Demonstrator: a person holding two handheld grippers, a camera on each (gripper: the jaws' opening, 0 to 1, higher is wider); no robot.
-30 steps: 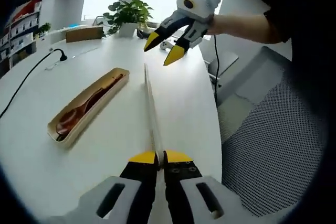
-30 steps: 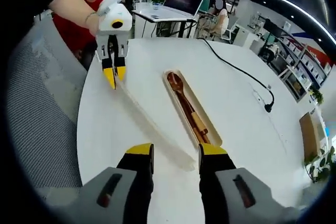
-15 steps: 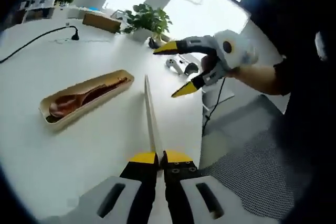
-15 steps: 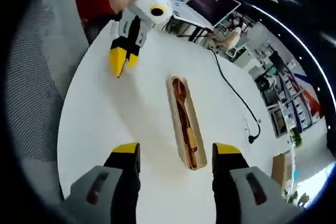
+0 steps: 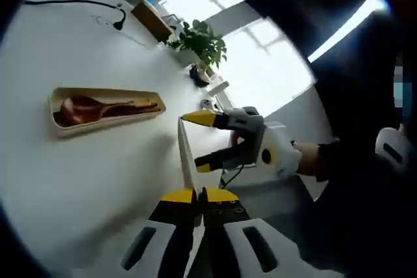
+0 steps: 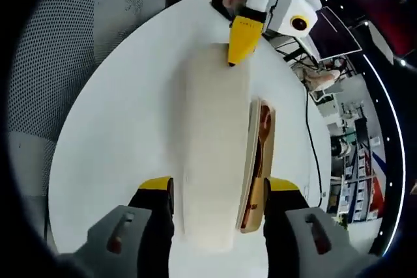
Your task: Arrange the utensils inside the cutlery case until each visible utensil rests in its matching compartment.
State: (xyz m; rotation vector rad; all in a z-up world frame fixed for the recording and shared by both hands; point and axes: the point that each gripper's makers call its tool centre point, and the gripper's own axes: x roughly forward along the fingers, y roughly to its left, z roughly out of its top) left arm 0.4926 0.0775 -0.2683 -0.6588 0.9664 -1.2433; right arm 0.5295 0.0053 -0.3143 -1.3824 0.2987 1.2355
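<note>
Jaws of the left gripper were clenched on the lid, seen edge-on as a thin strip in the left gripper view. On the white table lay the cutlery case with a wooden spoon inside. The right gripper hovered at the lid's far end, jaws spread.

Right gripper view: its own jaws stood released either side of the lid, nothing between them. The case lay just beside the lid. The left gripper pinched the lid's far end.
</note>
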